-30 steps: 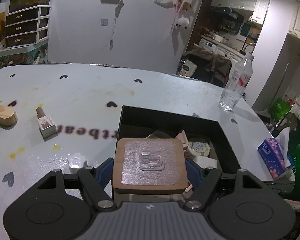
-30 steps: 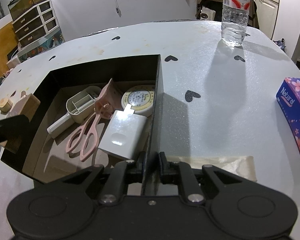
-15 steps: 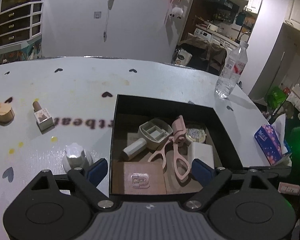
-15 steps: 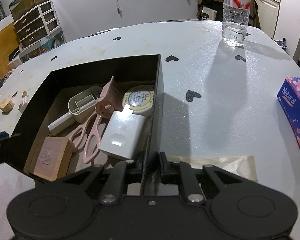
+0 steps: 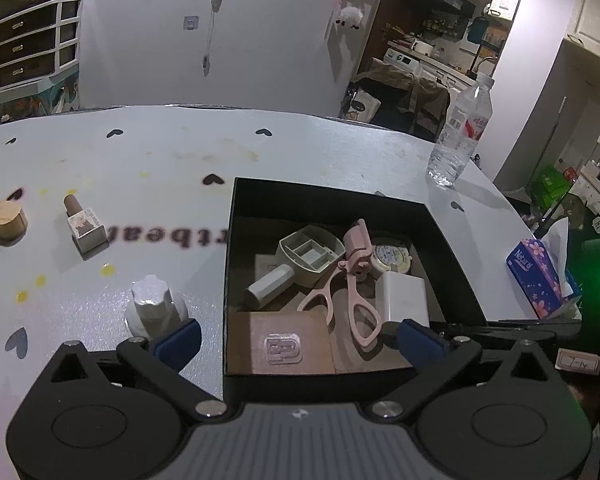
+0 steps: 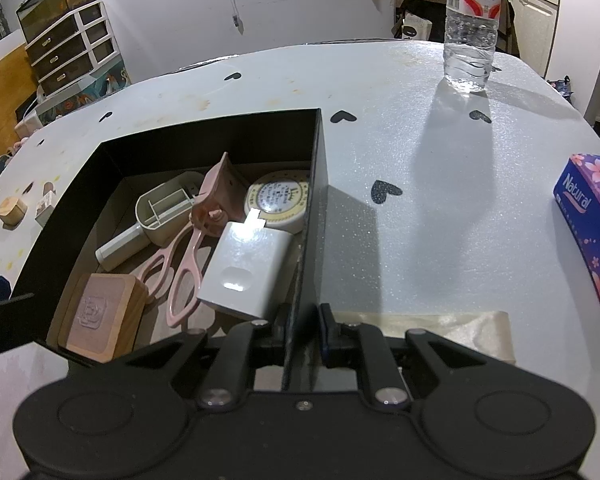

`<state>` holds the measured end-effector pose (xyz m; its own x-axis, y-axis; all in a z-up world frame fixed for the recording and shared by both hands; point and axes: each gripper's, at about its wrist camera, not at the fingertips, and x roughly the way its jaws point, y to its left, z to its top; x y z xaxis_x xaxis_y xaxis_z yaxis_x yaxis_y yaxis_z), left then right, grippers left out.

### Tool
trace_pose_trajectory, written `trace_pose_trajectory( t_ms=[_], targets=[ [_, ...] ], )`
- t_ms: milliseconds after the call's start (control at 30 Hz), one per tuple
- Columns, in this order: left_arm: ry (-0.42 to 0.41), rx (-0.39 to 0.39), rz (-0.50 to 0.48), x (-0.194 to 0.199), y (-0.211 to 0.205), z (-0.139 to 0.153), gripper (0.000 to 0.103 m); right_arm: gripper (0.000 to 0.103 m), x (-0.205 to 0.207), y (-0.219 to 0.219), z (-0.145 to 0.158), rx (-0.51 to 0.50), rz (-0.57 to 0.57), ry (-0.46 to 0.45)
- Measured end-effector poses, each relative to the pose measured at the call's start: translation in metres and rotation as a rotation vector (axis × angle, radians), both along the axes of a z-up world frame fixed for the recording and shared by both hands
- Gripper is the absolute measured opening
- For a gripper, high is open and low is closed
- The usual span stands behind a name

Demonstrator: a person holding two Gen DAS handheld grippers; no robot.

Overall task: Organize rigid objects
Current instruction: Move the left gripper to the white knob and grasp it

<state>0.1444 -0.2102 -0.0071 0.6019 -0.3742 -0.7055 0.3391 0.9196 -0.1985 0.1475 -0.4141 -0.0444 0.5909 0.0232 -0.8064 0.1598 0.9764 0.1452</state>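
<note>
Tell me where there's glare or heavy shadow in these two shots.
Right wrist view: a blown-out glare spot on the white charger block, and the water bottle casts a long shadow across the table. Left wrist view: dimmer, the black box interior is shadowed, and a green light flares at the right edge.

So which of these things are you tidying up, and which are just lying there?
Tidying:
black box, pinched by the right gripper
wooden block, dropped in; left gripper opening
eyelash curler
white charger
round tin
scoop
white knob
nail polish
wooden heart box

Lying about:
water bottle
tissue pack
</note>
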Motion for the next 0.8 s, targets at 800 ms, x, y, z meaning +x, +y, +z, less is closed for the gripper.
trace_pose_trajectory(
  t_ms=[800],
  targets=[
    [-0.094,0.004,0.097,0.008,0.073,0.001,0.103,0.015,0.000,0.000,0.000,0.001,-0.004,-0.002]
  ],
)
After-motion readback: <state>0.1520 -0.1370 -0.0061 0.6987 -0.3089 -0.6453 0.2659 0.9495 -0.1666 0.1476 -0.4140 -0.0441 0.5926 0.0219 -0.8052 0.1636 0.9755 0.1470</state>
